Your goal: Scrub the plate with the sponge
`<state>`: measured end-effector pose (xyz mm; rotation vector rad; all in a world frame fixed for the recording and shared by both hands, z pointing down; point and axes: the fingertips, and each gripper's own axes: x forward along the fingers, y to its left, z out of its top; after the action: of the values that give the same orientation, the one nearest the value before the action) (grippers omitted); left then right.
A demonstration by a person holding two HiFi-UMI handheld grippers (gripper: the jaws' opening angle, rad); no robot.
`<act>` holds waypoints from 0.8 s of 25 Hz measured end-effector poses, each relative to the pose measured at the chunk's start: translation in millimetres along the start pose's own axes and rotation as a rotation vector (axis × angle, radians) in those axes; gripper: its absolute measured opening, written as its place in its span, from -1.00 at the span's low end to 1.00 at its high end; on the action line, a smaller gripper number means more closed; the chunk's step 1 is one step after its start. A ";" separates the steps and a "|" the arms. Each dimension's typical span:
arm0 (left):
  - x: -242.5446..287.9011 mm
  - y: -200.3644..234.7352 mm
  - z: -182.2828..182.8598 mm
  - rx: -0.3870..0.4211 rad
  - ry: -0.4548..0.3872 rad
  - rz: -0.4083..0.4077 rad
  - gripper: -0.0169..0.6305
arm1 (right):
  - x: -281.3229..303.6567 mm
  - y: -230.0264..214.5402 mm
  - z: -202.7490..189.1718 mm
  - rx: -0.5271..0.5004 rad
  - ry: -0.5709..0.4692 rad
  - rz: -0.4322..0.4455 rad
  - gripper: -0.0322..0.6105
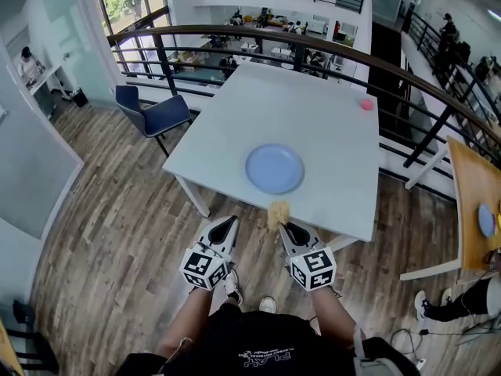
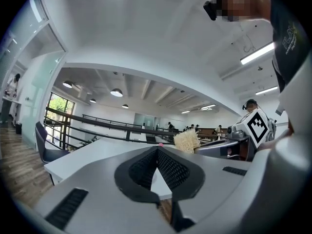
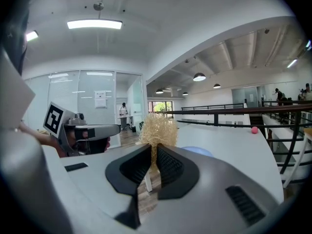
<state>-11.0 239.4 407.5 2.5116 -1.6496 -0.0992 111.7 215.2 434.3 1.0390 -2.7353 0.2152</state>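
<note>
The right claw (image 1: 288, 225) is pinching the sponge (image 1: 278, 211) and hiding its lower part. The left claw (image 1: 231, 220), pressed together and empty, is hovering beside it over the wooden floor (image 1: 117, 233). On the white tabletop (image 1: 313, 116), the round blue plate (image 1: 274, 168) is lying mid-frame, just beyond the straw-coloured, fibrous sponge.

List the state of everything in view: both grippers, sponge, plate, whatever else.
Left gripper: jaws together, nothing between them.
Right gripper: shut on the sponge.
Sponge: pinched between the right gripper's jaws, at the table's near edge, clear of the plate.
Plate: flat on the table, empty, nothing touching it.
Ball: at rest on the table's far right side.
</note>
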 end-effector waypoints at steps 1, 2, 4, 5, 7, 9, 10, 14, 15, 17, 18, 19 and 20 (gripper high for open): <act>6.9 7.8 -0.5 0.000 0.003 -0.011 -0.91 | 8.7 -3.8 2.4 0.001 -0.001 -0.010 -0.76; 13.5 15.3 -1.9 -0.005 0.008 -0.022 -0.91 | 17.2 -7.3 4.4 0.013 0.000 -0.018 -0.76; 24.6 27.9 -3.0 -0.012 0.022 -0.045 -0.91 | 32.2 -11.8 10.1 0.068 0.000 -0.025 -0.76; 29.3 33.2 -1.0 -0.012 0.024 -0.056 -0.91 | 38.5 -13.1 14.8 0.089 -0.004 -0.027 -0.76; 38.1 43.7 5.9 -0.013 0.016 -0.073 -0.91 | 50.8 -15.2 24.9 0.091 -0.012 -0.039 -0.76; 47.5 56.8 12.1 -0.011 0.006 -0.086 -0.91 | 65.3 -18.5 33.7 0.084 -0.024 -0.052 -0.76; 52.1 64.5 14.6 -0.009 0.003 -0.092 -0.91 | 73.4 -20.0 37.3 0.083 -0.029 -0.057 -0.76; 62.9 94.9 21.0 -0.004 0.007 -0.107 -0.91 | 103.7 -18.9 44.5 0.073 -0.027 -0.071 -0.76; 64.0 100.6 22.2 -0.003 0.010 -0.112 -0.91 | 109.0 -17.4 45.7 0.069 -0.023 -0.074 -0.76; 65.2 110.0 23.9 -0.001 0.019 -0.127 -0.91 | 117.8 -13.6 48.9 0.059 -0.019 -0.083 -0.76; 65.8 114.8 24.8 0.001 0.023 -0.137 -0.91 | 122.5 -11.2 51.4 0.050 -0.020 -0.088 -0.76; 66.6 120.0 25.9 0.005 0.025 -0.147 -0.91 | 127.7 -8.6 54.5 0.037 -0.022 -0.094 -0.76; 67.3 125.4 27.3 0.010 0.024 -0.155 -0.91 | 132.9 -5.8 57.9 0.020 -0.024 -0.101 -0.76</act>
<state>-101.6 126.4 400.5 2.6340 -1.4488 -0.0756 10.4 114.0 411.0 1.1890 -2.6984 0.2157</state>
